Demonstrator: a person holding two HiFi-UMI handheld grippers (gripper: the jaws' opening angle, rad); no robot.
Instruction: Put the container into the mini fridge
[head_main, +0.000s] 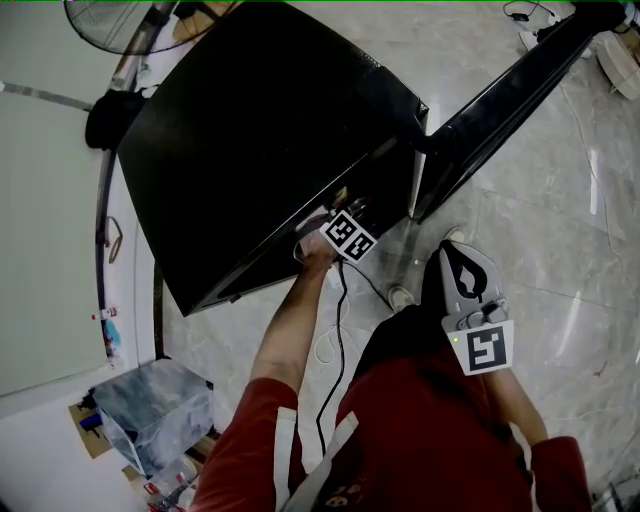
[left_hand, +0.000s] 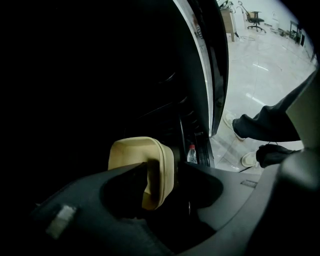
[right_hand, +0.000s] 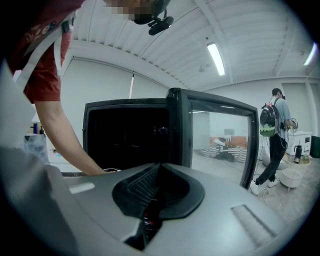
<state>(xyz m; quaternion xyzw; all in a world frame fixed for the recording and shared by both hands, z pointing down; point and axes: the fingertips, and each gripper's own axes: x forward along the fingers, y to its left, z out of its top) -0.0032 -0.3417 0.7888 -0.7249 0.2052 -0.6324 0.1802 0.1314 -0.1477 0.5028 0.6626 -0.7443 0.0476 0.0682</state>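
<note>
While the left gripper (left_hand: 160, 182) points down into the dark fridge (head_main: 270, 130), its jaws stand wide. The beige container (left_hand: 136, 152) sits between them inside the fridge, ungripped. The left arm (head_main: 290, 330) stretches forward to the opening. The right gripper (right_hand: 155, 189), closed and empty, is held level, facing the fridge and its open door (head_main: 505, 95).

The mini fridge (head_main: 270, 130) has a smooth black shell with a dull sheen, and its door (right_hand: 220, 135) looks glossy and glass-like. The floor (head_main: 560, 250) is polished, marble-patterned tile. The container (left_hand: 140, 155) looks like matt cream plastic. The right hand-held gripper (right_hand: 158, 170) is smooth matt grey plastic with ribbed black pads (right_hand: 142, 185). The shirt (head_main: 430, 430) is red cloth.
</note>
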